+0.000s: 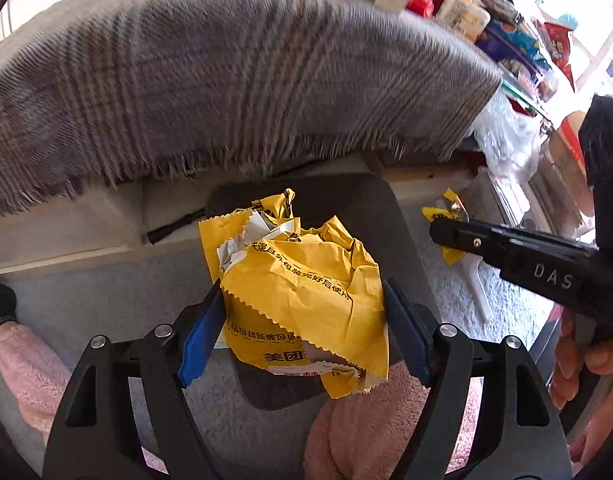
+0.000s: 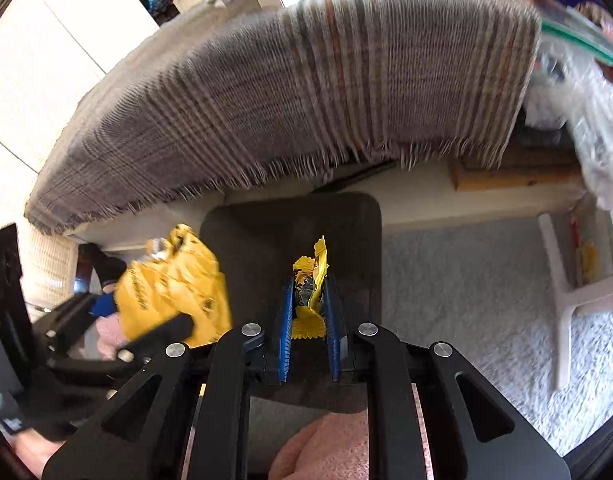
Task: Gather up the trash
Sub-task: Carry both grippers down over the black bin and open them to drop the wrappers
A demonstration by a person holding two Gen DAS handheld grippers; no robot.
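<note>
My left gripper (image 1: 302, 320) holds a crumpled yellow paper delivery bag (image 1: 298, 296), its blue pads (image 1: 202, 328) spread wide and pressing on the bag's two flanks; the bag bulges up and forward out of the grip, its torn zigzag mouth facing away from me. My right gripper (image 2: 308, 304) is nearly closed, pinching a small yellow wrapper (image 2: 310, 284) that stands upright between the pads, its long axis running along the fingers with the crimped end poking past the tips.

Below both loads sits a dark, rounded-square bin (image 2: 346, 232) on the pale grey carpet (image 2: 466, 300), in front of a sofa edge draped with a fringed plaid blanket (image 2: 306, 100). In the right wrist view the wrapper lies directly over the bin's dark interior, so this hand appears to be the better placed for release. In the same view the bag hangs at the left, overlapping the bin's near-left rim rather than its centre; in the left wrist view, by contrast, it covers the bin's middle. I judge that the bag still needs to be carried inward, toward the wrapper, before letting go, since its width nearly matches the opening.
</note>
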